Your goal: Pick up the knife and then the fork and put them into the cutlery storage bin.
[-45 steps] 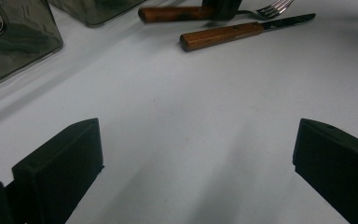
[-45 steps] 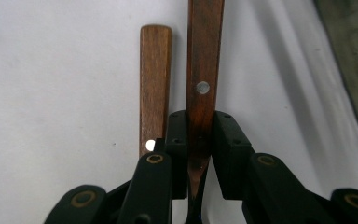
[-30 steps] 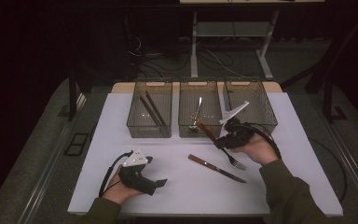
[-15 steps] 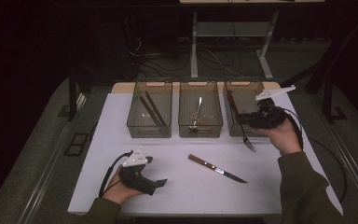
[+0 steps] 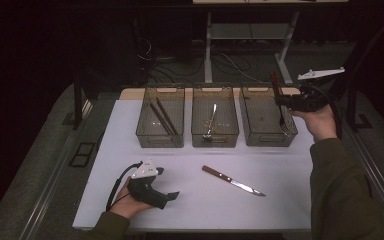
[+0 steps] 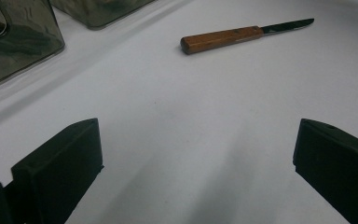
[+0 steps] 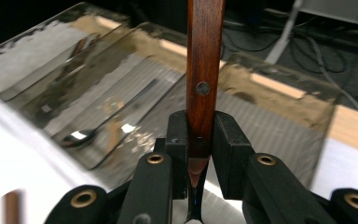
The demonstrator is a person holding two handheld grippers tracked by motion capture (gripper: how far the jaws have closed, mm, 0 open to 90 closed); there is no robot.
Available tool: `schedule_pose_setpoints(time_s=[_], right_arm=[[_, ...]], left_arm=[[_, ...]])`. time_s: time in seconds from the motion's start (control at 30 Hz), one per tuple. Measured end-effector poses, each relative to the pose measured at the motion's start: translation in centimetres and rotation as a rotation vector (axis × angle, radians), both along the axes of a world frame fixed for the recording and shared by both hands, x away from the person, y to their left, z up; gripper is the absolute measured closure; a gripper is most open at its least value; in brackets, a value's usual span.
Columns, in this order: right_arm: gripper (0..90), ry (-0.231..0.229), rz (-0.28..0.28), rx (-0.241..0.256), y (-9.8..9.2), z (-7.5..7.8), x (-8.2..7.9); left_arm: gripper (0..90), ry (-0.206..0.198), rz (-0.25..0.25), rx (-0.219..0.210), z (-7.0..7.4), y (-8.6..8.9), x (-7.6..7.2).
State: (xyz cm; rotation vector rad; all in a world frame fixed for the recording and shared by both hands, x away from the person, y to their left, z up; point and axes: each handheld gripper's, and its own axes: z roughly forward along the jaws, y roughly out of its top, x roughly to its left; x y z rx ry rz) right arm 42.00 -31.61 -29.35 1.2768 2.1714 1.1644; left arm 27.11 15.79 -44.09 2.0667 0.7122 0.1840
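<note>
White tabletop (image 5: 290,170), three clear bins along its far edge. Your left gripper (image 5: 172,195) rests near-left, jaws wide and empty. To its right the knife (image 5: 233,180) lies unsorted. Your right gripper (image 5: 280,100) clamps the wooden-handled fork (image 7: 204,70) upright over the right bin (image 5: 265,137); it isn't dropped in yet.

Count so far: three clear plastic bins (image 5: 160,139) in a row, two chopsticks (image 5: 159,117) in the left one, one spoon (image 5: 211,121) in the middle. There's one wooden-handled knife (image 5: 232,180) on the table, one wooden-handled fork (image 5: 277,91), and two handheld grippers (image 5: 151,190).
</note>
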Motion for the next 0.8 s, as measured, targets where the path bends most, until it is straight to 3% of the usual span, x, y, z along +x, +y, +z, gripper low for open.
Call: schedule_pose_setpoints(time_s=[0.2, 0.33, 0.5, 0.8], right_arm=[[77.0, -0.022, -0.095, -0.022, -1.1, -0.9, 2.2], [76.9, -0.030, -0.129, -0.034, -1.6, -2.2, 3.2], [76.9, -0.031, -0.141, -0.033, -1.6, -4.0, 3.9], [76.9, 0.042, -0.130, -0.052, -1.7, -7.4, 4.2]], left_arm=[[0.0, 0.001, -0.002, -0.004, 0.0, 0.0, 0.0], [0.0, 0.001, -0.003, -0.005, 0.0, 0.0, 0.0], [0.0, 0.002, -0.003, -0.007, 0.0, 0.0, 0.0], [0.0, 0.004, -0.005, -0.004, 0.0, 0.0, 0.0]])
